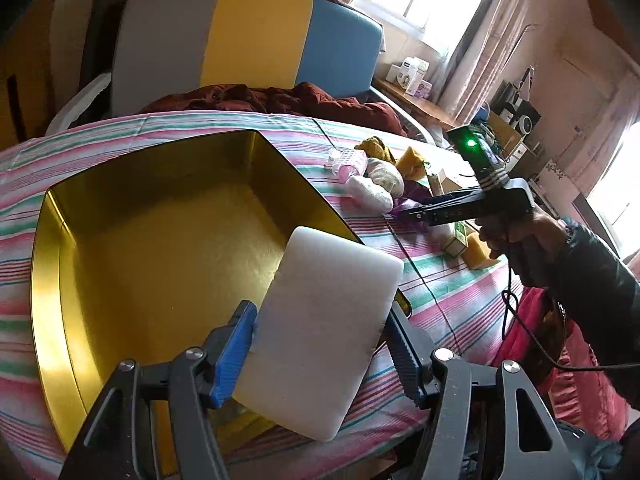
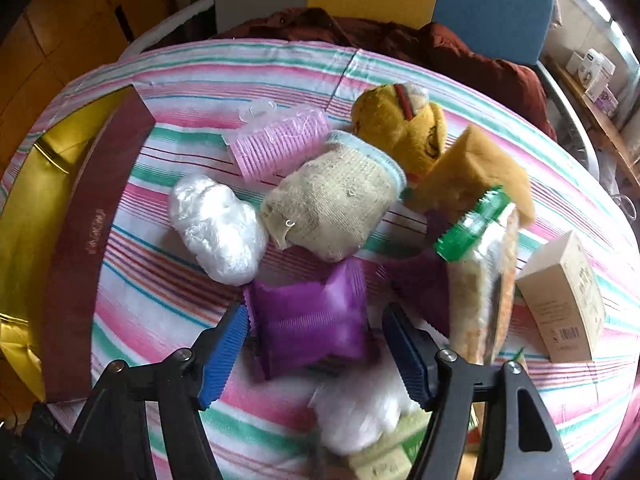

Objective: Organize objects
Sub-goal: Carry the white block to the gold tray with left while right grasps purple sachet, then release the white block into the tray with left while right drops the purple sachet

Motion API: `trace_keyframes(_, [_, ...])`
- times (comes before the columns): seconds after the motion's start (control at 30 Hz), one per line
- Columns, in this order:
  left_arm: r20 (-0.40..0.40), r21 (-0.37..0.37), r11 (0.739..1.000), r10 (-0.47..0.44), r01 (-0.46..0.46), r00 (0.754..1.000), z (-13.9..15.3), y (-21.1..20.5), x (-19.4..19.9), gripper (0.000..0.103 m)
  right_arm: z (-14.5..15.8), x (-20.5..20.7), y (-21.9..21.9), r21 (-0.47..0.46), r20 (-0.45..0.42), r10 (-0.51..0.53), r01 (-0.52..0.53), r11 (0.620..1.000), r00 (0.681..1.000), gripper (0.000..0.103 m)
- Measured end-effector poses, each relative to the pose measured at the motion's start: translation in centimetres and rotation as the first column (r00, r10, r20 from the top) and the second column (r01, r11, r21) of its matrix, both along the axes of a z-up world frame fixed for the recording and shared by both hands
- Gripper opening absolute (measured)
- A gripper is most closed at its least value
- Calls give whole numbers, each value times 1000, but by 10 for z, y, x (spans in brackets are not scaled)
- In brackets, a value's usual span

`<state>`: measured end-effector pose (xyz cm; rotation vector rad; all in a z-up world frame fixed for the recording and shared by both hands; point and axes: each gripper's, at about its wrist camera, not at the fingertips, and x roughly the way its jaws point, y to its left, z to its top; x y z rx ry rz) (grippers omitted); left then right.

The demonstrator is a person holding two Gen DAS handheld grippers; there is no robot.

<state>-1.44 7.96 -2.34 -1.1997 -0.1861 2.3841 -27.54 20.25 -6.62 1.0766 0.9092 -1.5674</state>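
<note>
My left gripper (image 1: 320, 312) is shut on a white foam block (image 1: 328, 328), gripped by its sides and held tilted above the near right corner of an open box with a gold lining (image 1: 120, 240). In the right wrist view that box shows its maroon wall (image 2: 88, 240) at the left. My right gripper (image 2: 314, 316) points down at the striped bedsheet with a purple packet (image 2: 308, 320) lying between its blue pads. The left pad is at the packet's crimped edge and a small gap shows at the right pad. A hand holds this gripper (image 1: 416, 212) to the right of the box.
Loose items crowd the sheet: a pink comb (image 2: 276, 144), a white plastic wad (image 2: 218, 228), a beige knit sock (image 2: 336, 200), a yellow plush toy (image 2: 400, 128), a green-clipped bag (image 2: 480, 280) and a cardboard carton (image 2: 564, 300). Dark red clothing (image 1: 280, 100) lies by the headboard.
</note>
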Motion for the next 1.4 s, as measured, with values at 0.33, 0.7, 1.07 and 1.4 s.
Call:
trace_keyframes(0.33, [13,3,998,59,-60,998,-5,-9,3,64,17,12,12,-81,14,22,-21,997,1000,40])
trace_keyframes(0.7, [-1,17,981,195,-195,981,-1,-41,1,64,71,89,21,-256,47,159,-142,956,986,40])
trace_keyframes(1.07, [-30,-105,877,469,-469,883,5,-107,-44,73,51,211,-66,-238,120,324,-289,927,939,50])
trace_keyframes(1.4, [-113,-149,783,593,-604,797,14,-131,-21,99,56,238,-64,-281,98,327,-289,915,940,65])
